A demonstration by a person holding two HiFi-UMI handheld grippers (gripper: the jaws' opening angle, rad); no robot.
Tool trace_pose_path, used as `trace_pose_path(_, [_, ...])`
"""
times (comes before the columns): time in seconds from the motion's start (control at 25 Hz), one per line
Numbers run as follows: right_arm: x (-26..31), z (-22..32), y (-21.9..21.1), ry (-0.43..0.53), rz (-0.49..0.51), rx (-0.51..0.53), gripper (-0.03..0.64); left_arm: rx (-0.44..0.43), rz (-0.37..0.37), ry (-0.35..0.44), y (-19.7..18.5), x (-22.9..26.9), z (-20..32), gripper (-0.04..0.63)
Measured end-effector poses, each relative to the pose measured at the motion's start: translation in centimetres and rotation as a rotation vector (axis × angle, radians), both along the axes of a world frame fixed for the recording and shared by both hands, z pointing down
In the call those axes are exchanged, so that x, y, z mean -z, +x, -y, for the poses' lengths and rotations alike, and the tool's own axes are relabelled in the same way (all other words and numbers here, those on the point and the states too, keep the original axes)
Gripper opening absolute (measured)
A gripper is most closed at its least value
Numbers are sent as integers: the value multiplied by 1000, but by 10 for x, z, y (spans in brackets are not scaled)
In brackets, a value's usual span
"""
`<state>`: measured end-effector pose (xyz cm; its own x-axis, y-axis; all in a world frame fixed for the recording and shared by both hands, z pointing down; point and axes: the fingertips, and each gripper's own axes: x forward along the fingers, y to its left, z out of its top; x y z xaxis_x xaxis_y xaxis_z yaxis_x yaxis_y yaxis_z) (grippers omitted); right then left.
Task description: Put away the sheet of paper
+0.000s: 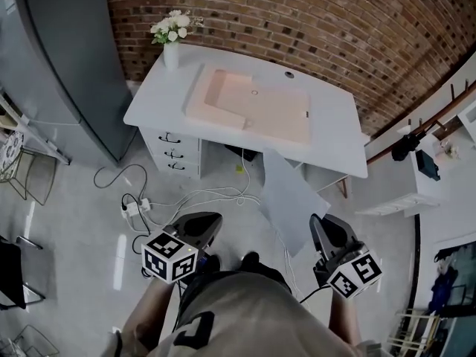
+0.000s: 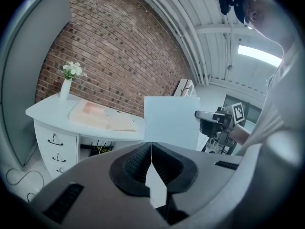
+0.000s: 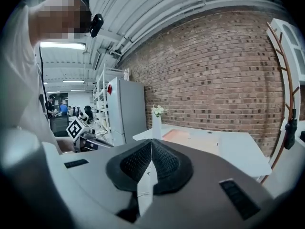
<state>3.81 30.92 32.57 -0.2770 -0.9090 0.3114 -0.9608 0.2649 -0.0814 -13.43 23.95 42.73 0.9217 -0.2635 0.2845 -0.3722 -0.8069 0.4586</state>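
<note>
The sheet of paper (image 1: 288,196) is pale grey-white and hangs in the air in front of the white desk (image 1: 335,129). My right gripper (image 1: 321,225) is shut on its near right edge. From the left gripper view the sheet (image 2: 171,120) stands upright, with the right gripper (image 2: 214,121) at its right side. In the right gripper view the paper (image 3: 145,187) shows only edge-on between the shut jaws (image 3: 151,147). My left gripper (image 1: 204,223) is shut on nothing, low and left of the sheet. An open pale pink folder (image 1: 249,103) lies on the desk.
A vase of white flowers (image 1: 172,39) stands on the desk's far left corner. Drawers (image 1: 172,153) sit under its left end. A grey refrigerator (image 1: 63,65) stands at the left. Cables and a power strip (image 1: 134,207) lie on the floor. A wooden rack (image 1: 431,125) is at right.
</note>
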Motion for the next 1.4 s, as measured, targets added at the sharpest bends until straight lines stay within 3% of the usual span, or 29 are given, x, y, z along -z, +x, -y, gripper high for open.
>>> trace_pose_path(0.52, [-16,40,15,-26,40,33,23,64,31,-21,3,-7,18,18])
trace_pose_path(1.4, [-40,116,138,-22,193,112,23,103,179,18,120,10,77,18])
